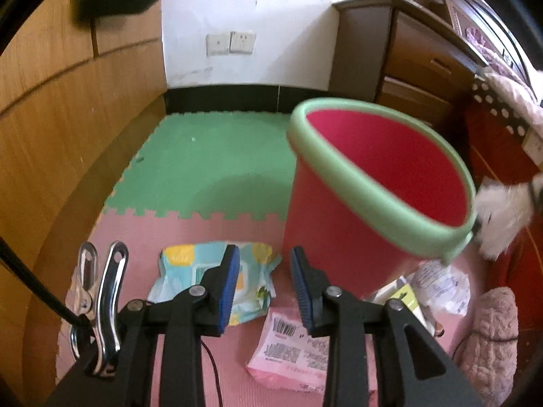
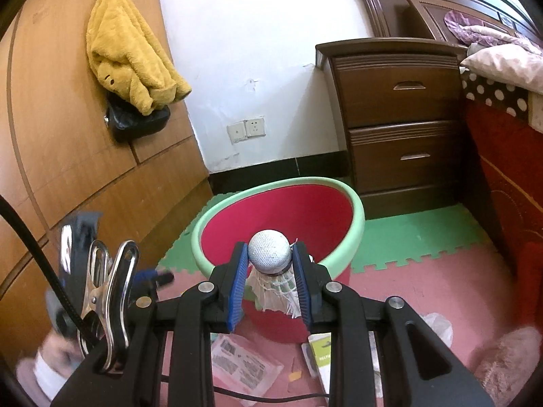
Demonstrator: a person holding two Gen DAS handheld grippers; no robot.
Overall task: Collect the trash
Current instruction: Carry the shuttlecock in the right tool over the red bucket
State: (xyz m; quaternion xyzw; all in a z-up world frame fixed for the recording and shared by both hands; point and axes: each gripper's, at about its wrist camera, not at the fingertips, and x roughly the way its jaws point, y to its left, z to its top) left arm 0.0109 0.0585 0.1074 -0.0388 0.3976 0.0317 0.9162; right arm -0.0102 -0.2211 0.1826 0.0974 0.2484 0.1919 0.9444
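Observation:
A red bin with a green rim (image 1: 356,200) stands on the foam floor mat; it also shows in the right wrist view (image 2: 281,210). My right gripper (image 2: 269,271) is shut on a white shuttlecock (image 2: 271,264) and holds it above the bin's near rim. The shuttlecock also shows blurred in the left wrist view (image 1: 502,213), at the bin's right rim. My left gripper (image 1: 264,288) is open and empty, low over the pink mat. Below it lie a blue-and-yellow wrapper (image 1: 190,271), a pink printed packet (image 1: 288,349) and crumpled clear plastic (image 1: 441,285).
A wooden wardrobe (image 2: 85,152) fills the left side. A dark nightstand (image 2: 400,118) and a bed with red skirt (image 2: 502,176) stand at the right. A pink fuzzy slipper (image 1: 492,339) lies at the right. A green-and-white carton (image 2: 322,356) lies beside the bin.

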